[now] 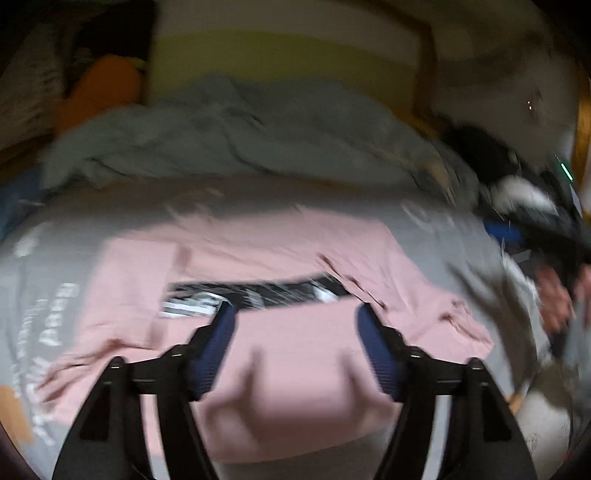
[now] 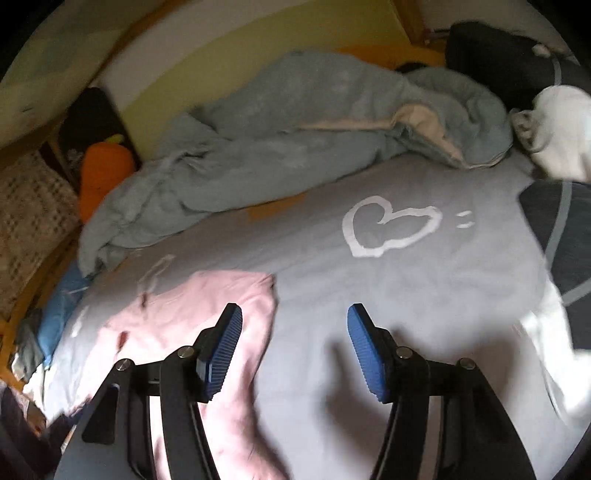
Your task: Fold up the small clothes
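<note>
Pink garment (image 1: pixel 280 251) lies spread flat on the grey bed sheet (image 1: pixel 436 236), in the middle and lower part of the left wrist view. Long axis runs roughly left to right across that frame; which end is collar or hem cannot be told through the motion blur. A dark printed band (image 1: pixel 258 291) with white marks crosses it parallel to that axis, and a folded pink flap lies below the band, towards the lower centre. In the right wrist view the same garment (image 2: pixel 207 317) sits in the lower left, its right edge running down the frame beside bare sheet. Left hand-held gripper (image 1: pixel 295 317): jaws apart, blue pads above the folded flap, nothing pinched between them. Right hand-held gripper (image 2: pixel 294 325): jaws apart, left pad over the garment's edge, right pad over bare sheet, nothing held. Surface is a bed; the sheet carries a white heart outline (image 2: pixel 388 229) right of centre in the right wrist view. A crumpled blue-grey duvet (image 2: pixel 280 122) is bunched across the upper middle. An orange plush (image 2: pixel 103 173) sits at the upper left beside a dark object. A white cloth (image 2: pixel 561 133) and dark fabric (image 2: pixel 498 59) lie at the upper right. A yellow-green wall panel (image 2: pixel 258 48) and a wooden bed frame (image 2: pixel 410 18) run behind the duvet. Lighting dim, left wrist view heavily blurred.
</note>
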`<state>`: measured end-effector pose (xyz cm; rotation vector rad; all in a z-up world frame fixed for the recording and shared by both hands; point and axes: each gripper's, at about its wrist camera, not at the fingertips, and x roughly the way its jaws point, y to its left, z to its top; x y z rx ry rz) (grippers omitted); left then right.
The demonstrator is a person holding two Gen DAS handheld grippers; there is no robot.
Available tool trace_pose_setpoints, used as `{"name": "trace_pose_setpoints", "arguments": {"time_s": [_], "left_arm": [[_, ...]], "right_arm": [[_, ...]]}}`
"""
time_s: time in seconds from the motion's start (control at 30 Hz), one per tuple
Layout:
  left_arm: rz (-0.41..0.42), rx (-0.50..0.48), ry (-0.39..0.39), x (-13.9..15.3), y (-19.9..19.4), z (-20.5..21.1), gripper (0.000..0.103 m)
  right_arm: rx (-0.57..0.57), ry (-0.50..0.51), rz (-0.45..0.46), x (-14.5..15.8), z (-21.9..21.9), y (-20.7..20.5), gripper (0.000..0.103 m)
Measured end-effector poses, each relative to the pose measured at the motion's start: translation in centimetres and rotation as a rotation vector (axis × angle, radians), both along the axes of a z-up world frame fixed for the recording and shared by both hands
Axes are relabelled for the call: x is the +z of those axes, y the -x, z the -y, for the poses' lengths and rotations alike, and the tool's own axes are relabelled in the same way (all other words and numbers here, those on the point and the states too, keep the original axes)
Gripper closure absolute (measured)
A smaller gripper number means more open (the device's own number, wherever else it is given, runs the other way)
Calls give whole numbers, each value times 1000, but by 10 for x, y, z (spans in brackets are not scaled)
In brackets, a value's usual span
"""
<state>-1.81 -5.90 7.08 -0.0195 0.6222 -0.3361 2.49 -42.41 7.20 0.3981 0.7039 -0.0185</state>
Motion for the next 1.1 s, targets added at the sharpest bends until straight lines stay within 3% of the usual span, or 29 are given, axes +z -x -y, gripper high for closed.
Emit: {"name": "trace_pose_setpoints", "arguments": {"time_s": [0.07,0.2,0.33,0.43,0.5,0.53,0.6,0.7,0.8,0.9,1.03,1.1], "left_arm": [[106,99,-25,11,21,-27,13],[231,215,-57,19,57,-67,9],[226,293,16,10,78,-110,2],[151,412,84,-14,82,-138,2],[67,476,131,-38,74,-151,8],[19,484,155,-49,71,-158,17],[-63,480,218,-67,59,-166,22],[-128,525,281,-84,47,-180,24],[-150,588,252,-89,43,-189,30],[-154,591,313,-94,40,-196,33],[-161,570,262,-91,27,-191,72],[-173,569,234,-90,22,-188,74]], "right_arm": [[1,-9,39,11,-10,32,41],[-4,-129,108,17,-31,100,41],[-69,-90,132,8,-56,143,38],[-116,-56,101,-15,-73,153,38],[-164,-96,57,-38,-74,153,38],[-191,-174,43,-50,-69,154,38],[-241,-291,34,-70,-61,157,38],[-256,-278,8,-83,-61,154,39],[-235,-286,-3,-90,-60,149,41],[-230,-292,-21,-99,-59,145,44],[-201,-238,-17,-101,-67,136,52],[-145,-243,-20,-101,-73,129,57]]}}
